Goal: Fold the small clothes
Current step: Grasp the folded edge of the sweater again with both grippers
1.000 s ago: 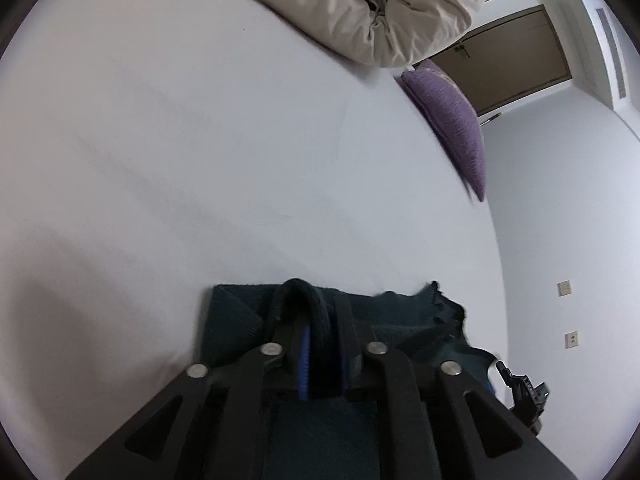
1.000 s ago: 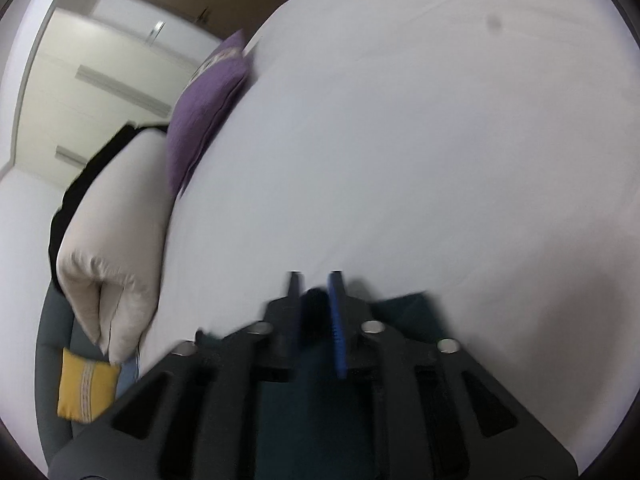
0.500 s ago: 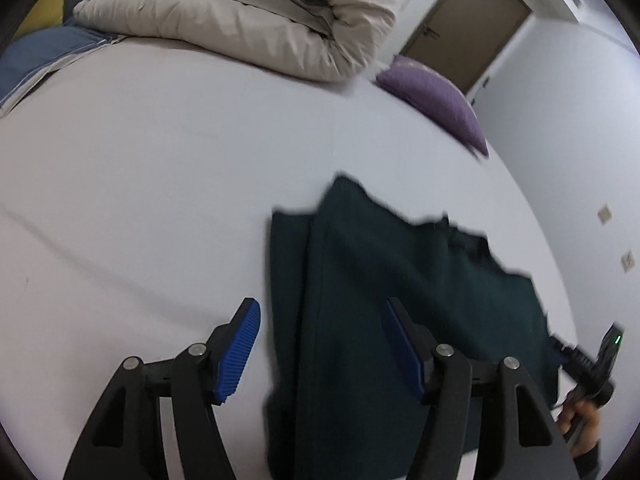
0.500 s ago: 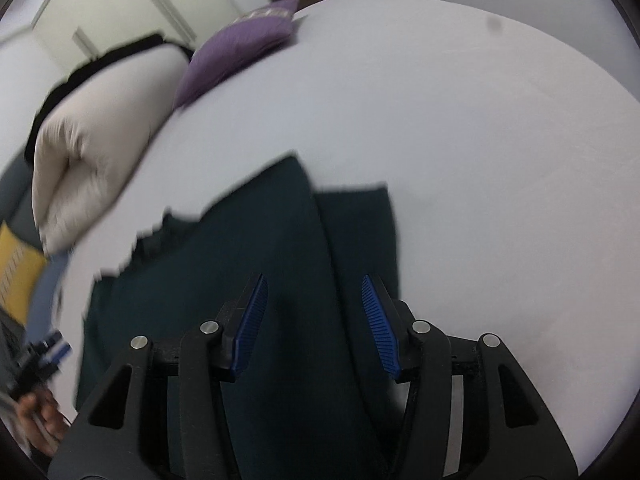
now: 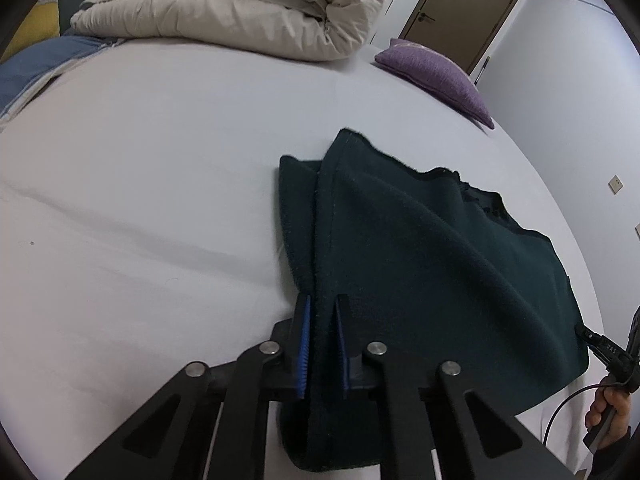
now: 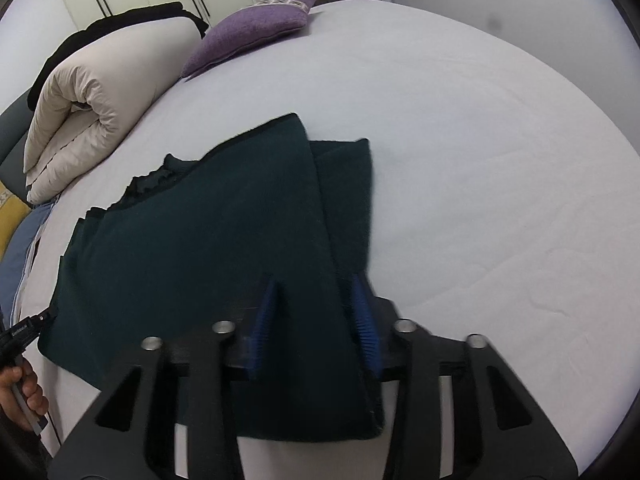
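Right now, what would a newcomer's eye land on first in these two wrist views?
The dark green garment, folded in the middle of the white bed. The left gripper is nearly shut on its folded edge; the right gripper straddles the opposite edge, jaws wider. Behind lie a rolled beige duvet and a purple cushion.

Dark green garment (image 5: 432, 264) (image 6: 208, 236): fuzzy knit, folded over itself, lying flat on white bed sheet; center-right of left wrist frame, center-left of right.
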`<action>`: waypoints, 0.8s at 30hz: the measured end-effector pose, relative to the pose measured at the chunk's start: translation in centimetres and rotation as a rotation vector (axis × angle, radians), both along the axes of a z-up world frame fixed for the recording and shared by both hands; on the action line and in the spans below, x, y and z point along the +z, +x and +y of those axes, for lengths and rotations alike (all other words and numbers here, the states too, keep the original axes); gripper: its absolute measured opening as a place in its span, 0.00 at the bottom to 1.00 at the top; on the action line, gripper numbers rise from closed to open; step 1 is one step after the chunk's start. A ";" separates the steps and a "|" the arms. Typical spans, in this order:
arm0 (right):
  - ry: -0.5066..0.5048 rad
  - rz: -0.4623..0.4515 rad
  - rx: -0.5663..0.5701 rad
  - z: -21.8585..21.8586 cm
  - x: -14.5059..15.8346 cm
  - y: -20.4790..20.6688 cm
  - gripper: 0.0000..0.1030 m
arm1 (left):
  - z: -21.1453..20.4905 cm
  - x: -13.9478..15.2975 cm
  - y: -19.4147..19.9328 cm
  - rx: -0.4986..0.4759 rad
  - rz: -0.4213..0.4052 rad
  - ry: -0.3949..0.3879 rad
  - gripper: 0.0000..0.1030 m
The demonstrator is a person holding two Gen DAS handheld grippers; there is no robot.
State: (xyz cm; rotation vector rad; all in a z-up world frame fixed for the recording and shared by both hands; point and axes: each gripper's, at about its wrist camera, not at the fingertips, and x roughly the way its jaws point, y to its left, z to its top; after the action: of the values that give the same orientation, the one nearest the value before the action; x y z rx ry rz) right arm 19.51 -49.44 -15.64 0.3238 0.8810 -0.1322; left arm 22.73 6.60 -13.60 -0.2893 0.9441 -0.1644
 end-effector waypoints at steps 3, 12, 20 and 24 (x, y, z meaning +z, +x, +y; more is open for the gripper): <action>0.005 -0.004 -0.007 -1.1 0.0 -1.1 0.11 | -0.4 1.0 -1.0 0.006 -0.038 0.019 0.11; 0.079 -0.085 -0.095 -2.5 0.2 -4.2 0.05 | 0.8 -1.2 -2.4 0.027 -0.004 -0.001 0.07; 0.114 -0.082 -0.130 -3.1 -1.2 -5.8 0.05 | 0.4 -1.5 -3.2 0.016 -0.021 0.019 0.07; 0.130 -0.057 -0.131 -3.6 -2.5 -5.1 0.05 | 0.3 -1.7 -3.3 0.017 -0.025 0.024 0.07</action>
State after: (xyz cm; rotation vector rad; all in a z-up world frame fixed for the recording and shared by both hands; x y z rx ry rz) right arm 14.42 -53.05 -18.18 0.5052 0.8136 -0.1865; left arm 19.41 6.94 -15.28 -0.2726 0.9182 -0.1411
